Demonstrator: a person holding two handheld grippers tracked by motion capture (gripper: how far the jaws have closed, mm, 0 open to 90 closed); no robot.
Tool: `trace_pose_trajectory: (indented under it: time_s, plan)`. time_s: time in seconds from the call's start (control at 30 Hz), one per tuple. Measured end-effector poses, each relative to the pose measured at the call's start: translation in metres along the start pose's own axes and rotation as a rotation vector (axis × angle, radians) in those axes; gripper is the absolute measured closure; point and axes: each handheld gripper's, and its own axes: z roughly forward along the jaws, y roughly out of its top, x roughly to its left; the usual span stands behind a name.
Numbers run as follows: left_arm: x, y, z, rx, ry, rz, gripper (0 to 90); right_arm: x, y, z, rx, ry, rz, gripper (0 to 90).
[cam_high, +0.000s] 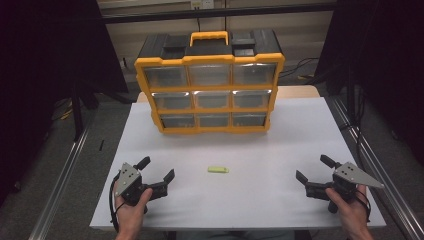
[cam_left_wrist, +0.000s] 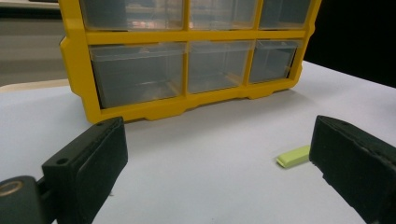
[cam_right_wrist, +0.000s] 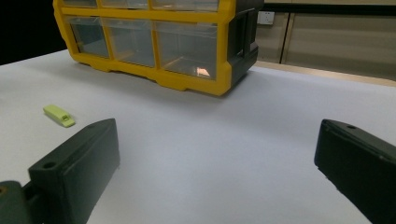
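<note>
1. Small pale-green block (cam_high: 218, 169): lies flat on the white table (cam_high: 280, 145), near the middle of its front half, apart from everything else. It also shows in the left gripper view (cam_left_wrist: 293, 156) and the right gripper view (cam_right_wrist: 59, 115).
2. Yellow-and-black drawer organizer (cam_high: 210, 82): stands upright at the far side of the table, behind the block and well apart from it; three rows of three clear drawers face the person, and a yellow handle sits on top.
3. Left claw (cam_high: 156, 173): held in the person's left hand (cam_high: 129, 210) at the table's front left, jaws spread wide with nothing between them.
4. Right claw (cam_high: 314, 167): held in the right hand (cam_high: 352, 212) at the front right, jaws likewise wide apart and empty.
</note>
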Motion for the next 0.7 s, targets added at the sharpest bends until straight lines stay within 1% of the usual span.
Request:
trace_pose_trajectory:
  time_s: [0.03,0.13,0.2,0.23,0.27,0.37,0.4,0.43,0.5,0.53,0.63,0.67,0.7]
  plan:
    - [0.0,0.0,0.0,-0.002,-0.007,0.001,4.5,0.0,0.0,0.0,-0.001,-0.002,0.004,0.0]
    - [0.001,0.0,0.001,0.002,-0.005,0.002,4.5,0.0,-0.001,0.001,0.002,0.006,0.012,0.0]
    - [0.001,0.0,0.002,0.006,0.005,-0.002,4.5,0.0,-0.001,0.002,0.003,0.006,0.008,0.0]
    - [0.001,0.0,0.002,0.007,0.006,-0.003,4.5,0.0,-0.002,0.004,0.008,0.017,0.012,0.0]
    - [0.001,-0.001,0.002,0.007,-0.002,-0.005,4.5,0.0,-0.002,0.004,0.009,0.018,0.013,0.0]
    - [0.001,-0.001,0.002,0.011,0.009,-0.003,4.5,0.001,-0.001,0.005,0.009,0.024,0.014,0.0]
    - [0.001,-0.001,0.002,0.008,0.006,-0.009,4.5,0.001,-0.001,0.005,0.009,0.027,0.015,0.0]
    - [0.001,-0.001,0.001,0.01,0.016,-0.002,4.5,0.002,-0.001,0.006,0.014,0.024,0.018,0.0]
    - [0.001,-0.001,0.0,0.012,0.009,-0.003,4.5,0.003,-0.001,0.006,0.02,0.029,0.02,0.0]
    - [0.001,0.0,0.0,0.009,0.007,0.0,4.5,0.004,-0.001,0.008,0.02,0.021,0.019,0.0]
    - [0.001,-0.001,0.0,0.003,-0.006,-0.002,4.5,0.008,0.0,0.009,0.03,0.02,0.012,0.0]
    - [0.001,-0.001,-0.001,0.011,0.001,0.004,4.5,0.01,0.001,0.01,0.041,0.023,0.008,0.0]
    - [0.001,-0.001,-0.001,0.012,-0.001,0.005,4.5,0.011,0.001,0.011,0.043,0.028,0.007,0.0]
